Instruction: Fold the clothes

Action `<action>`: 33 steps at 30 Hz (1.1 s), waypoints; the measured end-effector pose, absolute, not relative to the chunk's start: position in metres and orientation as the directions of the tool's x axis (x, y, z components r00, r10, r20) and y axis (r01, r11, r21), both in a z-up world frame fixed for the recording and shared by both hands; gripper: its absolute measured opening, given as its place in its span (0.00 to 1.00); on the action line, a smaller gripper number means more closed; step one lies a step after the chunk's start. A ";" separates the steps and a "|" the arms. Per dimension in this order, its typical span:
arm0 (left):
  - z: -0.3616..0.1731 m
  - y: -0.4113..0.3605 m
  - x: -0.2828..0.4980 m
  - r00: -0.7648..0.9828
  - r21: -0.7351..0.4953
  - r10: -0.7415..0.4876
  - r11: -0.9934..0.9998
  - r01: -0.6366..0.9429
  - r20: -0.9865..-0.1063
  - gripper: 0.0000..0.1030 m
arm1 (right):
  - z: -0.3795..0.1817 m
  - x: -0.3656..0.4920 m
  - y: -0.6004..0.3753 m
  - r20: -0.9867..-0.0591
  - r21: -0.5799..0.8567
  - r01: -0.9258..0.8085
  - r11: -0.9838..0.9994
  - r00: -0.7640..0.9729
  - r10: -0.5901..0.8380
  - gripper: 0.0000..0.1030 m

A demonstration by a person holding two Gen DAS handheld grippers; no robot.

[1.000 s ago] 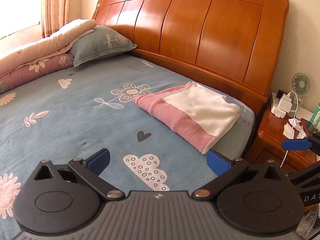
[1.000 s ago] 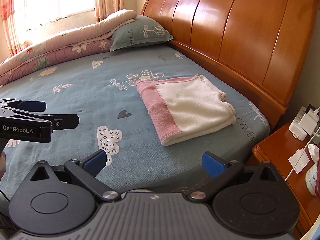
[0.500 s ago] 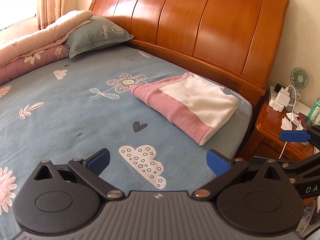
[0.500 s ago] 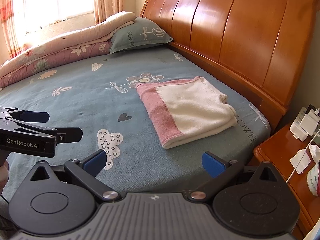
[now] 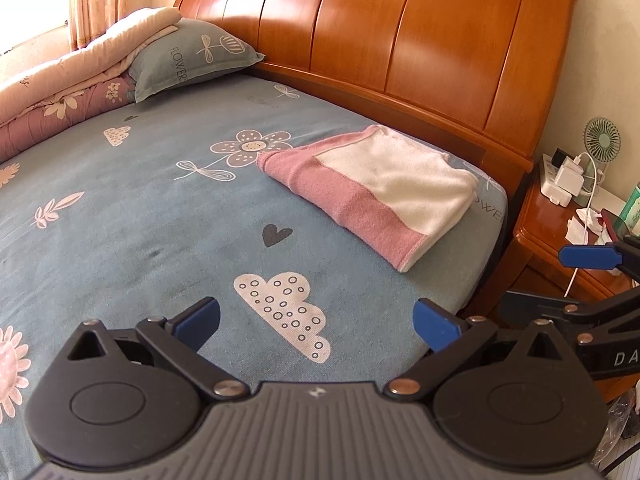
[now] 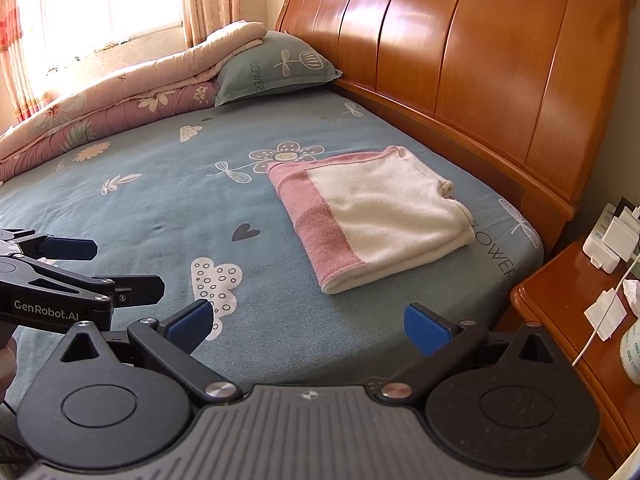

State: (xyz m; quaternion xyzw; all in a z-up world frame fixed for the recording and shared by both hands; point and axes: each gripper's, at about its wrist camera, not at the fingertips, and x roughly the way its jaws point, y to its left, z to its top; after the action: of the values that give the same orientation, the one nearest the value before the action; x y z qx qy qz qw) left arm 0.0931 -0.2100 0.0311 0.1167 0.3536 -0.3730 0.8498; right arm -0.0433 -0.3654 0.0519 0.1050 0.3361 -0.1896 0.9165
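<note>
Near the headboard (image 6: 460, 64), on the bedsheet (image 5: 160, 216), the pink-and-white towel (image 5: 376, 192) lies folded. Your left gripper (image 5: 316, 320) and right gripper (image 6: 306, 322) hover well short of it, fingers spread wide and empty (nothing held). Approach low; pinch both layers at an edge.

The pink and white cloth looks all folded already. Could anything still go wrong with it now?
Maybe. The folded cloth lies near the corner of the bed, so a bump might slide it off toward the nightstand. Both the left gripper and right gripper are open and empty; grabbing only the top layer could undo the fold. The charger cable beside the bed could snag the right gripper.
</note>
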 end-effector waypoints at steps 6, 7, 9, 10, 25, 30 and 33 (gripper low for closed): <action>0.029 -0.212 0.094 0.470 -0.062 -0.545 0.696 0.715 -0.694 0.99 | 0.052 -0.043 -0.370 -0.652 0.071 0.427 0.901 0.703 -0.282 1.00; 0.029 -0.213 0.094 0.470 -0.061 -0.545 0.695 0.716 -0.695 0.99 | 0.052 -0.044 -0.370 -0.651 0.072 0.430 0.900 0.704 -0.284 1.00; 0.029 -0.214 0.094 0.470 -0.058 -0.545 0.693 0.718 -0.694 0.99 | 0.052 -0.044 -0.373 -0.651 0.073 0.435 0.897 0.703 -0.288 1.00; 0.029 -0.214 0.093 0.470 -0.057 -0.545 0.692 0.720 -0.694 0.99 | 0.052 -0.045 -0.373 -0.651 0.075 0.437 0.897 0.703 -0.288 1.00; 0.028 -0.220 0.093 0.468 -0.049 -0.540 0.689 0.723 -0.700 0.99 | 0.050 -0.047 -0.379 -0.646 0.082 0.442 0.893 0.706 -0.290 1.00; 0.026 -0.223 0.092 0.462 -0.048 -0.542 0.684 0.728 -0.702 0.99 | 0.049 -0.047 -0.382 -0.647 0.088 0.446 0.891 0.706 -0.289 1.00; 0.025 -0.224 0.092 0.460 -0.045 -0.541 0.681 0.731 -0.704 0.99 | 0.048 -0.045 -0.383 -0.649 0.088 0.447 0.890 0.703 -0.289 1.00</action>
State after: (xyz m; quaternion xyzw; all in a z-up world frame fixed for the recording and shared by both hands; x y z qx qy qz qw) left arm 0.0924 -0.2239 0.0254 0.1330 0.3579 -0.3768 0.8439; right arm -0.0454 -0.3829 0.0478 0.1202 0.3283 -0.2012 0.9150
